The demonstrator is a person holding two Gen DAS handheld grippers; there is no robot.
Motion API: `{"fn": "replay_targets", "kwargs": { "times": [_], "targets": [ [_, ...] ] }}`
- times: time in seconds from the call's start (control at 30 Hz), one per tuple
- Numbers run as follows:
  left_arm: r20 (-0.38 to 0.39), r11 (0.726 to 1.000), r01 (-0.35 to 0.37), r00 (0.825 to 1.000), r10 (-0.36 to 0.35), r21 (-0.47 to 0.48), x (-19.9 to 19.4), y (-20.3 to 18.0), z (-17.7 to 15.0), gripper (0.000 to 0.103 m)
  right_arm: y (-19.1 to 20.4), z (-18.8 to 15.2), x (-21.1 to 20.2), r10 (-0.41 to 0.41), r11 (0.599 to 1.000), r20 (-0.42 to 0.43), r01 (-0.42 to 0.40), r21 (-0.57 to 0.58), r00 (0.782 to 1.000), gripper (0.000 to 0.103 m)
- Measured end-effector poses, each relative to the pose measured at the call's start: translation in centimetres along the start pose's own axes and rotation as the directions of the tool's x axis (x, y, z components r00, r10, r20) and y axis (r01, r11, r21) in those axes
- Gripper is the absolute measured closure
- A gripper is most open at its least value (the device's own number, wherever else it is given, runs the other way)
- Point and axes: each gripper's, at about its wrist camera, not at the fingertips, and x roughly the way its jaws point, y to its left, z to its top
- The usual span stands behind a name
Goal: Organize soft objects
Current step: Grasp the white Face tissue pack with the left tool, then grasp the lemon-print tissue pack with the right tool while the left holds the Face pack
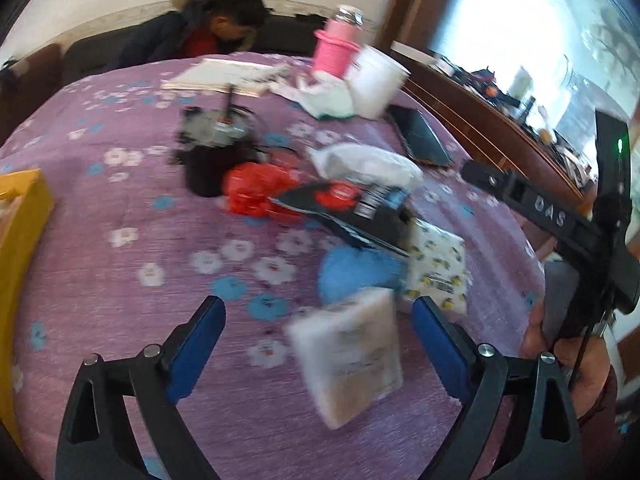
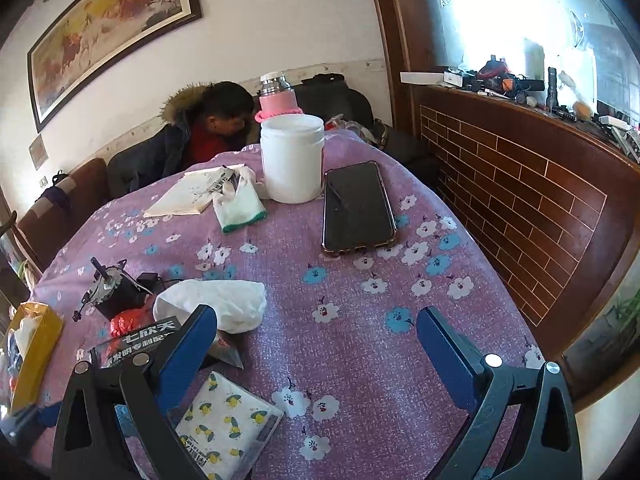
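Tissue pack (image 1: 348,356) is framed lengthwise between wide-open, empty jaws of left hand-held gripper (image 1: 316,320), nearer than released right hand-held gripper (image 2: 316,332).

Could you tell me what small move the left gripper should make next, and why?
Probably lower the left gripper and close on the white tissue pack: its jaws stand open, astride the pack's far end, pads not yet touching it.

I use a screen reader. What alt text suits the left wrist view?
An open left gripper hovers over a white packet on a purple flowered tablecloth, amid a red bag and yellow box.
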Motion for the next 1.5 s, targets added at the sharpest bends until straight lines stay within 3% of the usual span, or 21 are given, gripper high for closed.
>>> {"fn": "replay_targets", "kwargs": {
  "times": [0.07, 0.1, 0.13, 0.17, 0.23, 0.57, 0.8, 1.13, 1.33, 1.5],
  "targets": [
    [-0.022, 0.999, -0.024, 0.999, 0.025, 0.044, 0.9, -1.0, -0.3, 0.010, -0.1, 0.0, -0.1, -0.010, 1.000, 0.007, 0.010, -0.002, 1.000, 0.002],
    [-0.024, 0.997, -0.033, 0.999, 0.035, 0.063, 1.1, -1.3, -0.5, 0.026, -0.1, 0.1, -0.1, -0.013, 1.000, 0.009, 0.013, -0.004, 1.000, 0.002],
    [-0.033, 0.996, -0.037, 0.999, 0.040, 0.076, 1.3, -1.5, -0.7, 0.062, -0.1, 0.1, -0.1, -0.017, 1.000, 0.009, 0.017, -0.006, 1.000, 0.002],
    [-0.063, 0.997, -0.021, 0.998, 0.026, 0.076, 1.6, -1.4, -0.7, 0.064, 0.0, 0.1, -0.1, -0.021, 1.000, 0.011, 0.022, -0.009, 1.000, 0.002],
    [-0.051, 0.999, -0.015, 0.999, 0.017, 0.047, 1.0, -0.6, -0.7, 0.067, 0.0, 0.1, -0.2, -0.032, 0.999, 0.017, 0.032, -0.013, 0.999, 0.002],
    [0.017, 0.996, -0.039, 0.999, 0.040, -0.075, -3.5, 3.5, -0.6, 0.068, -0.2, 0.1, 0.0, -0.088, 0.996, 0.034, 0.089, -0.029, 0.996, 0.002],
    [0.055, 0.993, -0.081, 0.995, 0.086, -0.083, -6.6, 4.5, -1.5, 0.068, -0.5, -0.1, 0.7, -0.149, 0.988, 0.024, 0.149, -0.037, 0.989, 0.002],
    [0.122, 0.991, -0.068, 0.989, 0.083, -0.119, -11.0, 5.9, -3.5, 0.068, -3.3, -0.5, 1.3, -0.203, 0.976, -0.029, 0.205, 0.080, 0.979, 0.002],
    [0.174, 0.987, -0.039, 0.983, 0.067, -0.159, -13.7, 7.3, -4.4, 0.068, -4.6, -0.5, 1.0, -0.192, 0.968, -0.057, 0.199, 0.150, 0.980, 0.002],
    [0.189, 0.983, -0.022, 0.980, 0.057, -0.180, -15.1, 8.5, -5.3, 0.068, -3.4, -1.1, -1.5, -0.112, 0.987, -0.054, 0.118, 0.108, 0.992, 0.002]
  ]
}}
